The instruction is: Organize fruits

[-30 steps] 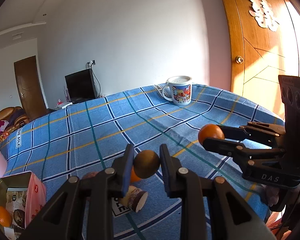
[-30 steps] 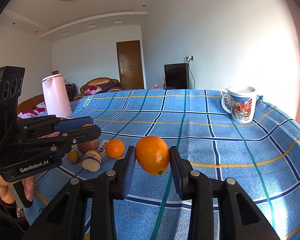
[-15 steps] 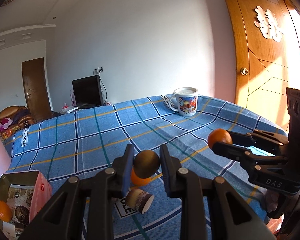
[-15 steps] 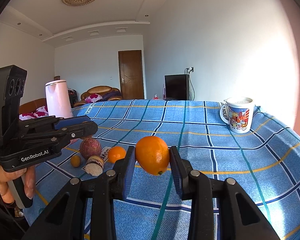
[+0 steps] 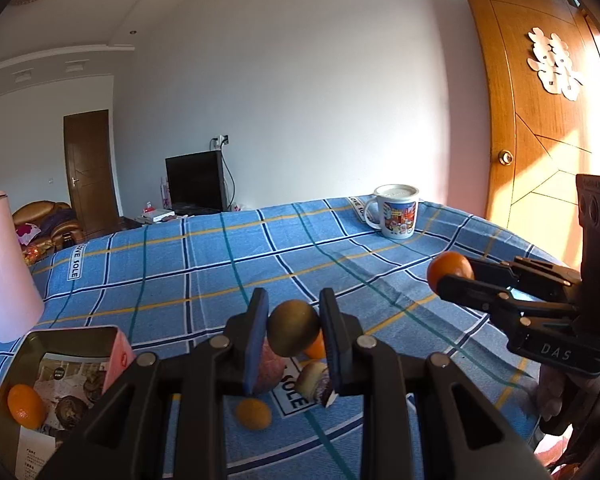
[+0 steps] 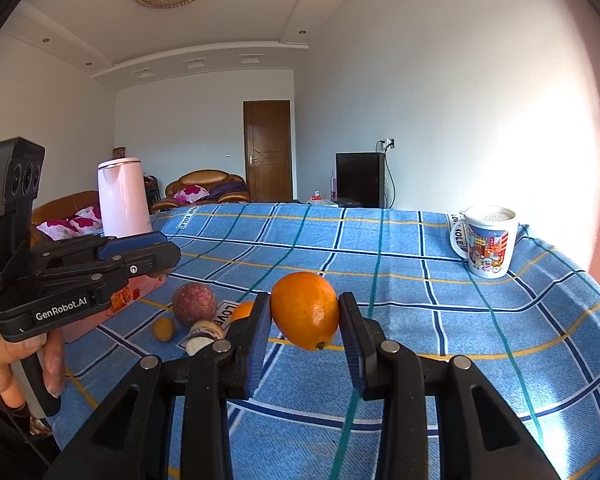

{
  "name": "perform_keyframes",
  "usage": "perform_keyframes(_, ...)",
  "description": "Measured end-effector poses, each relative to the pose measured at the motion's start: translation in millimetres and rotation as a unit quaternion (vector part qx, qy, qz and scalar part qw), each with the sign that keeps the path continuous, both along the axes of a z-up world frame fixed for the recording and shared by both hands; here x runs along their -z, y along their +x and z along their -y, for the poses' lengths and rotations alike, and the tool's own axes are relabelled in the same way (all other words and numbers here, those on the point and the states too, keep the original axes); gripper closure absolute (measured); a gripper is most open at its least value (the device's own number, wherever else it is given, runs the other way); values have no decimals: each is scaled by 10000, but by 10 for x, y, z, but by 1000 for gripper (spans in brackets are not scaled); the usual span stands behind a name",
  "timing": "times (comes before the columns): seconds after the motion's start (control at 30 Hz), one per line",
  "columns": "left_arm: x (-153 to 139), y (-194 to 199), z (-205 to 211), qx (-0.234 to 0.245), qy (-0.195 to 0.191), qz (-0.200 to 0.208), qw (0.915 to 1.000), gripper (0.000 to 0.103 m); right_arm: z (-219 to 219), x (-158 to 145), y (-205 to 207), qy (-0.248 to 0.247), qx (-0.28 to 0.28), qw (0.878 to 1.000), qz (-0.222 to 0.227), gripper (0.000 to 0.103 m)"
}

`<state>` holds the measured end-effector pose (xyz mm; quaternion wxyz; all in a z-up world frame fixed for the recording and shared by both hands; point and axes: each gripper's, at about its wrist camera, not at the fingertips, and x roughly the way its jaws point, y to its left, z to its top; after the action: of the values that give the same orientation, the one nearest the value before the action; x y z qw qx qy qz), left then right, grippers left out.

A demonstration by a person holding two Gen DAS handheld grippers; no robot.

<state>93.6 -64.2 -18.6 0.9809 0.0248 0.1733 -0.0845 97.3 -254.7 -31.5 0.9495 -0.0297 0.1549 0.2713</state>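
My left gripper [image 5: 294,334] is shut on a brown kiwi [image 5: 293,333] and holds it above the blue checked tablecloth [image 5: 220,272]. My right gripper [image 6: 305,312] is shut on an orange [image 6: 305,310], also held in the air; it shows at the right of the left wrist view [image 5: 449,270]. On the cloth lie a purple passion fruit [image 6: 194,304], a small orange [image 6: 242,311], a small yellow fruit [image 6: 163,329] and a cut purple piece [image 6: 204,334]. A pink box [image 5: 56,384] at lower left holds an orange [image 5: 26,406].
A pink kettle [image 6: 122,198] stands at the table's left. A printed mug [image 6: 488,240] stands at the far right corner. A wooden door [image 5: 540,120] is beyond the right edge. The left gripper body [image 6: 80,280] is at the left of the right wrist view.
Both grippers have risen and tilted up a little with their fruits still held. The fruits on the cloth have not moved.
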Motion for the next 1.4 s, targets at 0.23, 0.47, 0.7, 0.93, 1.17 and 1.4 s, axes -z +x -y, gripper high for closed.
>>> perform_keyframes(0.23, -71, -155, -536, -575, -236, 25, 9981, 75, -537, -226, -30, -35, -609, 9981, -33, 67)
perform_keyframes(0.47, -79, -333, -1034, -1076, -422, 60, 9933, 75, -1128, -358, -53, -238, -1101, 9936, -4, 67)
perform_keyframes(0.7, -21, -463, -1422, -1438, -596, -39, 9878, 75, -1593, -405, 28, -299, -1499, 9879, -262, 67)
perform_keyframes(0.93, 59, -535, -1715, -1740, -707, -182, 9820, 75, -2066, -352, 59, -452, -1855, 9807, -427, 67)
perform_keyframes(1.17, 181, -553, -1907, -1919, -778, -424, 9774, 75, -2504, -186, 77, -775, -2099, 9730, -562, 67)
perform_keyframes(1.4, 296, -568, -2041, -2036, -843, -606, 9735, 75, -2790, 43, 135, -1110, -2155, 9666, -835, 67)
